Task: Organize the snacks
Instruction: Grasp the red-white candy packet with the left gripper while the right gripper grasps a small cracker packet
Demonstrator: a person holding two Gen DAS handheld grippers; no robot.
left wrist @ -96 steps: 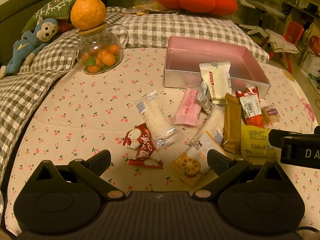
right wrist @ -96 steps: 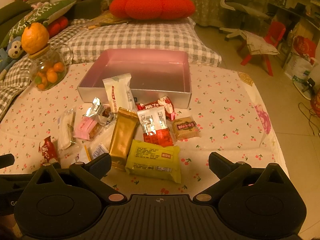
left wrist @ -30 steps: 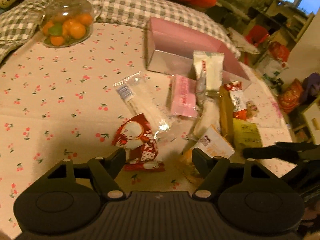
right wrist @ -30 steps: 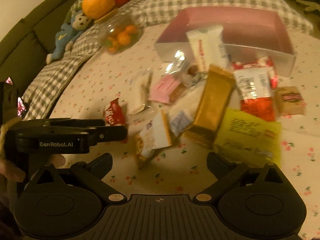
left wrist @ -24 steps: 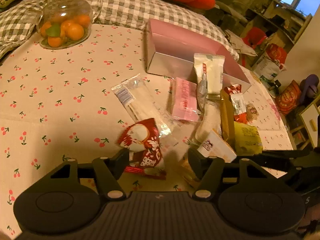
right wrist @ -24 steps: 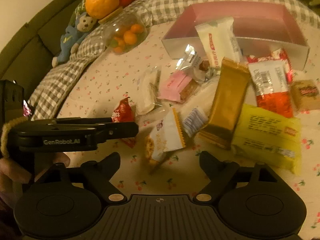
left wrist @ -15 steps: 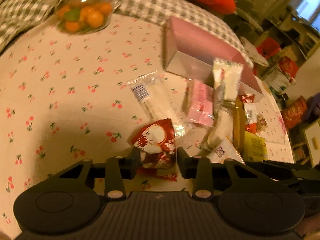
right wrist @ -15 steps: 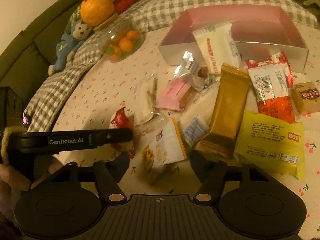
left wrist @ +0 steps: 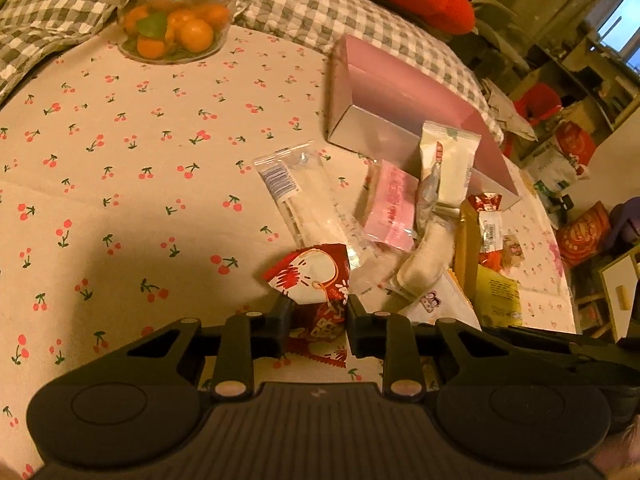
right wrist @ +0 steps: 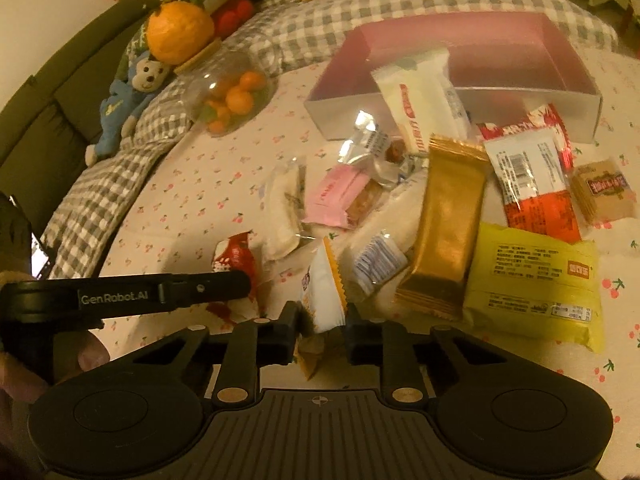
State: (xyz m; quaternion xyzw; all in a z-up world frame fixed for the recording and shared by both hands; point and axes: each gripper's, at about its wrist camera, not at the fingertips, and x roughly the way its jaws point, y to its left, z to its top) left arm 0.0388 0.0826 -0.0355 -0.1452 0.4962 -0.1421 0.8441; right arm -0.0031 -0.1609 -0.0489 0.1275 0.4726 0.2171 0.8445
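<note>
The cherry-print tablecloth (left wrist: 120, 168) fills most of both views, and the pink box (right wrist: 460, 64) sits open at the upper right of the right wrist view, upper centre-right of the left. It looks empty, with a white packet (right wrist: 420, 100) leaning on its near wall. Between box and grippers, in the middle of each frame, lies the loose heap of snacks, including a gold bar (right wrist: 448, 224) and a yellow packet (right wrist: 536, 280).

The left gripper (left wrist: 318, 320) is nearly closed, its 2 fingers pinching the red packet (left wrist: 312, 276) at lower centre, the packet's long axis running away from the fingers. The right gripper (right wrist: 320, 328) is likewise drawn in tight on the white-and-orange packet (right wrist: 326, 284), which stands on edge between its fingers.

From both pinches the box lies ahead and to the right, beyond the heap; the right gripper seems nearer to it.
</note>
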